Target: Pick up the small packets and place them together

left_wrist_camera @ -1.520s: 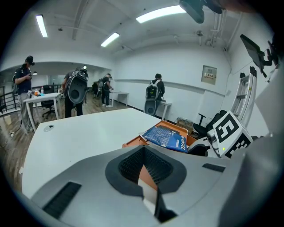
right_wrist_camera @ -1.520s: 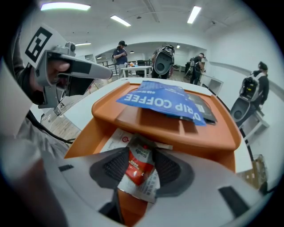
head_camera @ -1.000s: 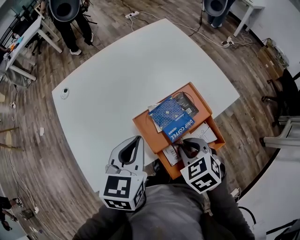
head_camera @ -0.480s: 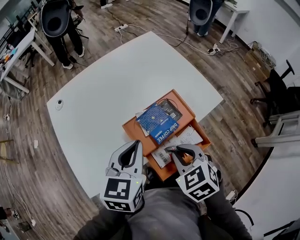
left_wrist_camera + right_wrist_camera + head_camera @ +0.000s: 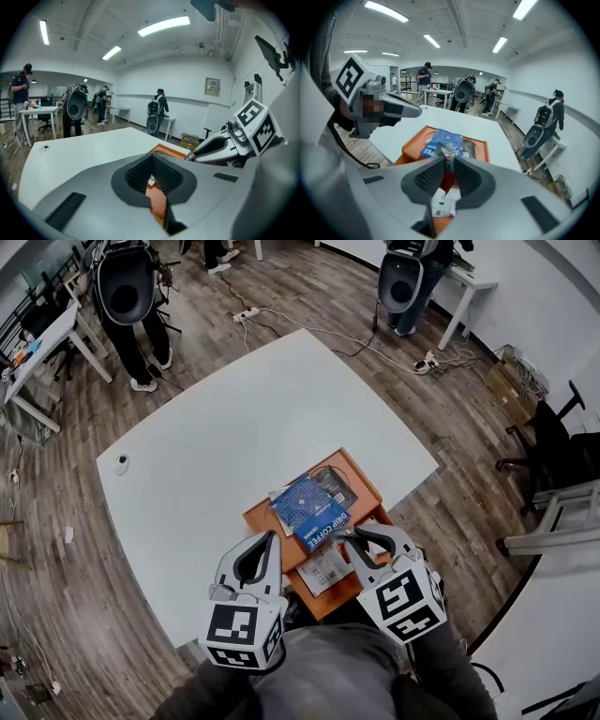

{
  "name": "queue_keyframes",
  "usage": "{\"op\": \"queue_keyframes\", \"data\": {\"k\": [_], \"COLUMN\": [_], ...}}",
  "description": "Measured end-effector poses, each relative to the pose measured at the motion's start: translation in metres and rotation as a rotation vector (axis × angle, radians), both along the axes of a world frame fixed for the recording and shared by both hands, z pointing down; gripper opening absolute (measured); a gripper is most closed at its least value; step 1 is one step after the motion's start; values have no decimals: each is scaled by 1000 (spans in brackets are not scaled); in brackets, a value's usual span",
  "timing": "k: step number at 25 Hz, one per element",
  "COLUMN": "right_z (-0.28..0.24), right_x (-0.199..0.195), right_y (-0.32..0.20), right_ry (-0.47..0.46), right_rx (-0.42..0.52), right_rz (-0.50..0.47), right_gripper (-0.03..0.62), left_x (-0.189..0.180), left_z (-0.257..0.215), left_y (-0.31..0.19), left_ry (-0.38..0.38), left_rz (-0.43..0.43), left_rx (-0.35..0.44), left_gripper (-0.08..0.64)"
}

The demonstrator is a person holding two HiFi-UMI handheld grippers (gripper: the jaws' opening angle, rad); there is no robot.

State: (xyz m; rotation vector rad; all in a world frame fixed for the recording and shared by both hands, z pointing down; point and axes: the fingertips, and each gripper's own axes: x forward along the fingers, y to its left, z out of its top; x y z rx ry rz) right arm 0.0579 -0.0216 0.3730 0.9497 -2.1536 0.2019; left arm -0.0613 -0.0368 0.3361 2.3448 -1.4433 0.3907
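My right gripper (image 5: 446,158) is shut on a small dark packet (image 5: 446,153) with a red spot, held just above the orange tray (image 5: 407,143). In the head view this gripper (image 5: 349,536) hangs over the tray's near part, above white printed papers (image 5: 326,570). A blue drip coffee box (image 5: 309,507) and a dark packet (image 5: 333,486) lie further back in the tray (image 5: 265,514). My left gripper (image 5: 271,538) hovers at the tray's left edge, its jaws together with nothing between them (image 5: 151,157).
The tray sits at the near edge of a large white table (image 5: 244,418). A small white round object (image 5: 121,463) lies at the table's far left. People with backpacks stand beyond the table, and chairs (image 5: 553,437) stand to the right.
My right gripper has risen from the papers in the tray with the small packet in its jaws. My left gripper has lifted slightly beside it.
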Motion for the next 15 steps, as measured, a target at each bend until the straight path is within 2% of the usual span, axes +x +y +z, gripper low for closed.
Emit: {"op": "queue_keyframes", "data": {"k": [7, 15], "right_z": [-22, 4], "right_x": [4, -5], "right_y": [-62, -96], "right_ry": [0, -31], "right_rx": [60, -4], "right_rz": [-23, -62], "right_gripper": [67, 69], "left_x": [-9, -21], "left_z": [10, 25], "left_y": [-22, -48], "left_ry": [2, -14], "left_rz": [-64, -145], "left_rx": [-33, -73], "left_gripper": [-3, -3]}}
